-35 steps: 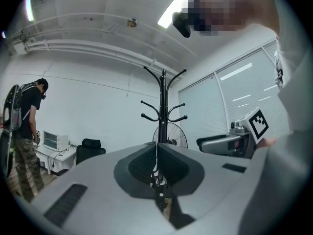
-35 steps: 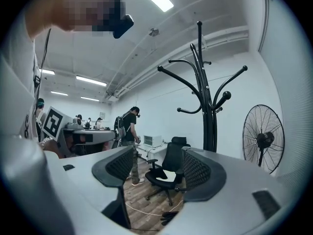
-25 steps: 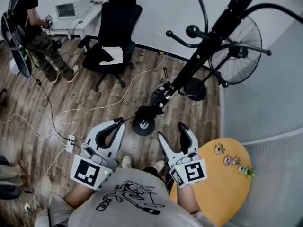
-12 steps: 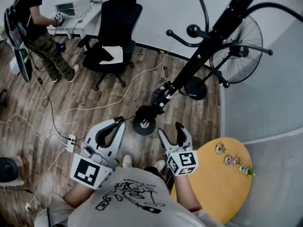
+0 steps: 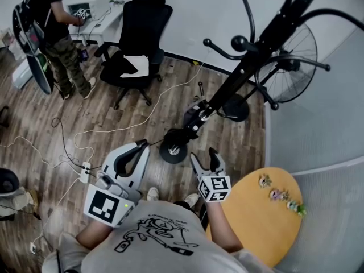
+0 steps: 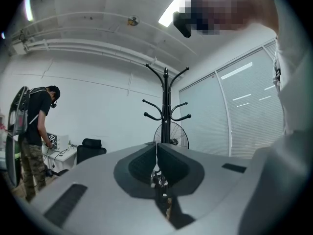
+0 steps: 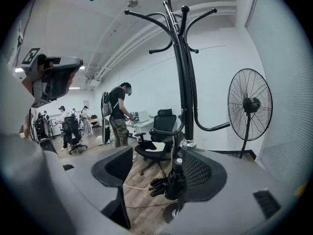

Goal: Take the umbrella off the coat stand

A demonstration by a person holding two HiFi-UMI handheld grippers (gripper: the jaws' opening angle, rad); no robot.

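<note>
The black coat stand (image 5: 250, 61) rises from its round base (image 5: 172, 149) on the wood floor, its hooks spreading at the top right. Low on the pole hangs a black folded bundle with silver parts, seemingly the umbrella (image 5: 193, 117). My right gripper (image 5: 206, 159) is open, just short of the base and below the umbrella. In the right gripper view the pole (image 7: 185, 82) and the dark umbrella (image 7: 164, 185) lie beyond the open right gripper (image 7: 156, 155), untouched. My left gripper (image 5: 142, 147) hangs left of the base, shut and empty. Its pads meet in the left gripper view (image 6: 156, 148).
A round yellow table (image 5: 256, 226) with small figures (image 5: 278, 193) stands close at the right. A standing fan (image 5: 284, 61) is behind the stand and a black office chair (image 5: 136, 44) at the back left. Cables and a power strip (image 5: 85, 168) lie on the floor. A person (image 5: 57, 33) works at a desk.
My right gripper has sunk lower toward the stand's base and stayed open. The left gripper has kept still. The person at the back has shifted at the desk.
</note>
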